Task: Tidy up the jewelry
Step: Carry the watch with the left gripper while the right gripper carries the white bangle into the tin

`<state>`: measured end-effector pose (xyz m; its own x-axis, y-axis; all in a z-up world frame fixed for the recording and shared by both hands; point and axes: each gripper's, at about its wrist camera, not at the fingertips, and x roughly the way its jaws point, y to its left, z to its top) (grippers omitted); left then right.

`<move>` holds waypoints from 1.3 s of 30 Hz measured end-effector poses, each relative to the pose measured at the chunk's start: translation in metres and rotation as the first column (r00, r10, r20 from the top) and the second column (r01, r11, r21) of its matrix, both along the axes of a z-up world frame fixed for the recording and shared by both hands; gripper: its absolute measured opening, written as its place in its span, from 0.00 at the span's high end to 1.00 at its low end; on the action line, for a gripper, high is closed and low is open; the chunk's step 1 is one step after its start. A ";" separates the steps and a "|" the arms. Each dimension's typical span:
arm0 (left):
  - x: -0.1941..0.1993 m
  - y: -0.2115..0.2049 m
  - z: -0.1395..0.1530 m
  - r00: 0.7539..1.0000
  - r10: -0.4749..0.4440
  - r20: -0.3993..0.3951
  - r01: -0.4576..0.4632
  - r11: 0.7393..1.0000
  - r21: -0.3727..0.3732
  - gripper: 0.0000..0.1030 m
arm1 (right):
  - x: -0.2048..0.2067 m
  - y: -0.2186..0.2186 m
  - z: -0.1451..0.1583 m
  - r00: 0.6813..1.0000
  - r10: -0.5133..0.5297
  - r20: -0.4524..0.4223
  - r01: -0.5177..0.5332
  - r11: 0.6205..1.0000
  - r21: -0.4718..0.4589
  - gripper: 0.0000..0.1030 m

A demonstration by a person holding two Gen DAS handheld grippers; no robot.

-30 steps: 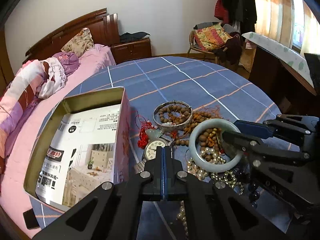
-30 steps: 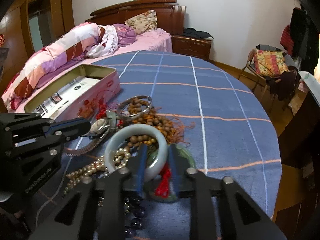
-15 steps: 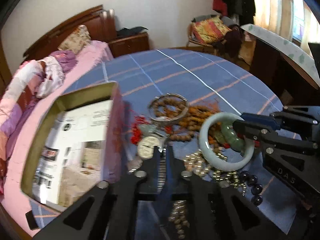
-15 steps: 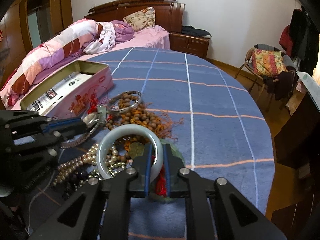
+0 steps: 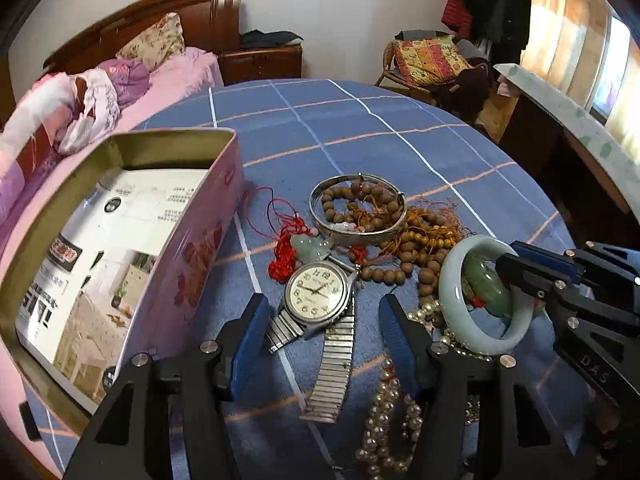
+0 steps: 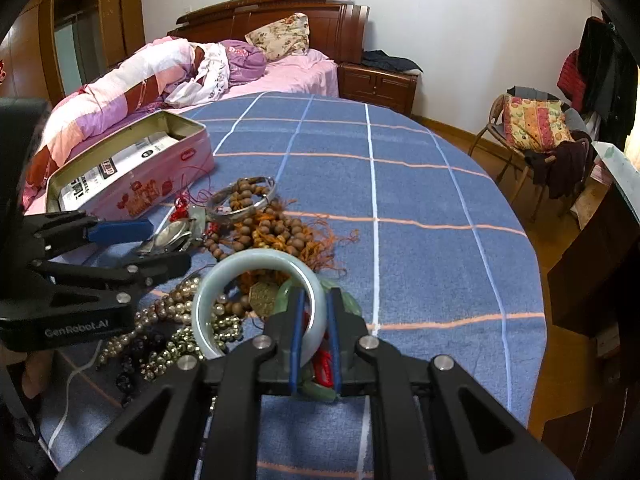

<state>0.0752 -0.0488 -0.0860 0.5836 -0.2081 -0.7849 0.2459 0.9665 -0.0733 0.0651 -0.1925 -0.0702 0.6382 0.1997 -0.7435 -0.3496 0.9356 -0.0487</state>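
Note:
A pile of jewelry lies on the blue checked tablecloth [image 5: 360, 128]. My right gripper [image 6: 314, 304] is shut on the rim of a pale jade bangle [image 6: 260, 268], tilted up off the pile; the bangle also shows in the left wrist view [image 5: 452, 292]. My left gripper [image 5: 324, 306] is open, its blue pads either side of a silver wristwatch [image 5: 316, 292]. Behind the watch lie a silver bangle [image 5: 358, 236], brown bead strings [image 5: 424, 248] and a jade pendant on red cord [image 5: 308, 246]. Pearl strands [image 5: 392, 424] lie near me.
An open pink tin box [image 5: 200, 240] with a printed sheet inside stands at the left of the pile, also in the right wrist view [image 6: 160, 176]. A bed [image 6: 160, 76] is beyond the table's far edge. A chair [image 6: 532, 128] stands at the right.
My left gripper has opened and now straddles the watch. My right gripper has closed on the jade bangle's rim and tipped it up.

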 end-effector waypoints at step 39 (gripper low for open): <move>-0.024 0.079 0.096 0.949 0.164 0.270 -0.159 0.986 -0.043 0.93 | 0.020 0.056 0.064 0.984 0.124 0.131 -0.135 0.987 0.083 0.87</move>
<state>0.0508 0.0299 0.0095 0.8016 -0.1078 -0.5881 0.1000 0.9939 -0.0458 0.0855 -0.1368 -0.0059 0.6893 0.3501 -0.6343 -0.4646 0.8854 -0.0162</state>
